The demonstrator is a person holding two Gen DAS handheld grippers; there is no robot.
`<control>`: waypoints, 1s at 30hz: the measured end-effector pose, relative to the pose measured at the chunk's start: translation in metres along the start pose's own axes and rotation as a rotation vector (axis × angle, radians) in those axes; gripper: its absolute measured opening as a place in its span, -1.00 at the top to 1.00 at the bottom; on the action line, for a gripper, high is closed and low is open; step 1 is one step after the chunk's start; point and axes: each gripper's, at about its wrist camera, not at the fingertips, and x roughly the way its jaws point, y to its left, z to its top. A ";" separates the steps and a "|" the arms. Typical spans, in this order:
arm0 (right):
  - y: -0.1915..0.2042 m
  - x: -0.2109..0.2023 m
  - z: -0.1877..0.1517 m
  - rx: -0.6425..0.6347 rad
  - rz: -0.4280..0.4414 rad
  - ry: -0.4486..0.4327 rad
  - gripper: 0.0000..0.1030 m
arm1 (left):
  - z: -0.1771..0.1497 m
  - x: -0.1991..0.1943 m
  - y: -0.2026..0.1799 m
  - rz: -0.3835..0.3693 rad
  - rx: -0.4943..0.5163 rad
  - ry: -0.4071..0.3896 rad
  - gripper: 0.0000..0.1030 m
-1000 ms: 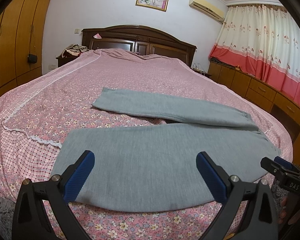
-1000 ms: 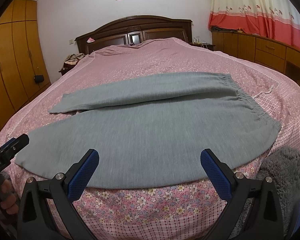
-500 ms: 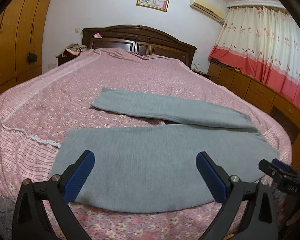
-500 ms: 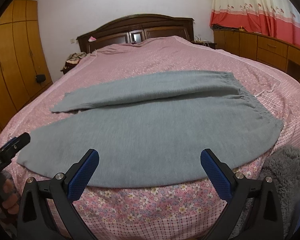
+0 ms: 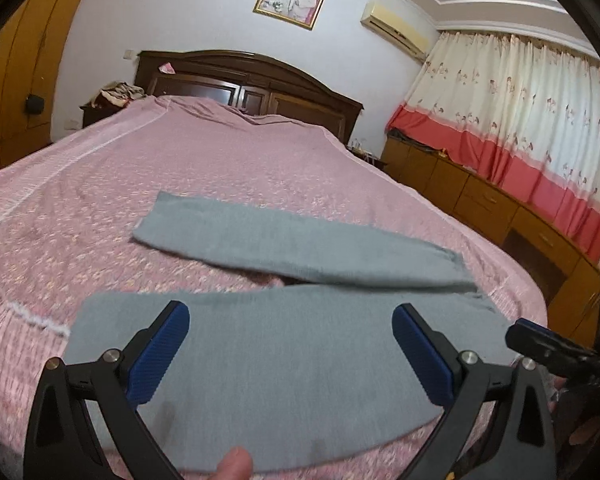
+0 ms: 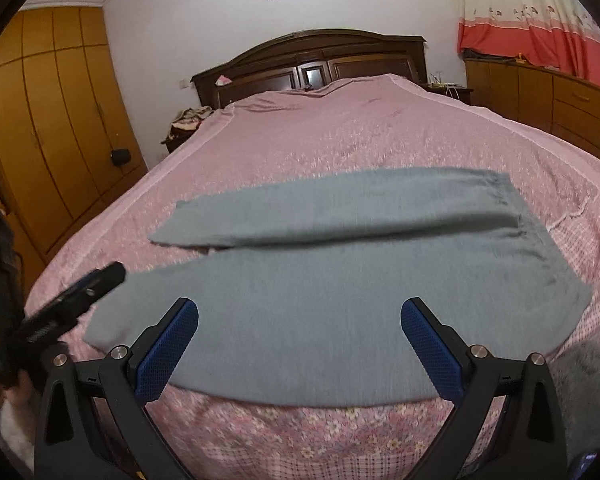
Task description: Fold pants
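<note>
Grey knit pants [image 5: 284, 360] spread flat on pink floral bed [image 5: 228, 172], legs apart. Left tongs [image 5: 290, 354] and right tongs [image 6: 298, 350] wide apart above, grasping nothing.

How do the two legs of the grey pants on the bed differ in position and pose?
The near leg lies along the bed's front edge, beneath both open grippers; the far leg lies farther up the bed. The near leg runs roughly level; the far leg angles away, leaving a gap at the cuffs. Both are flat, grey, joined at the waistband.
</note>
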 end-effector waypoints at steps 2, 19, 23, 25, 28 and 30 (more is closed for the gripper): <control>0.001 0.000 0.008 0.006 0.015 -0.008 -1.00 | 0.008 0.009 -0.002 0.014 0.014 0.021 -1.00; -0.009 0.067 0.142 -0.865 0.102 0.212 -1.00 | 0.115 0.120 -0.025 -0.013 0.433 0.163 -1.00; -0.012 0.126 0.149 -1.014 0.216 0.381 -0.93 | 0.134 0.170 -0.025 -0.035 0.525 0.250 -1.00; -0.016 0.153 0.147 -1.074 0.227 0.463 -0.89 | 0.137 0.195 -0.025 -0.021 0.601 0.298 -0.97; -0.024 0.192 0.148 -1.106 0.229 0.567 -0.87 | 0.134 0.224 -0.018 -0.017 0.680 0.375 -0.88; -0.033 0.214 0.152 -1.102 0.225 0.620 -0.82 | 0.130 0.244 -0.016 -0.017 0.731 0.419 -0.83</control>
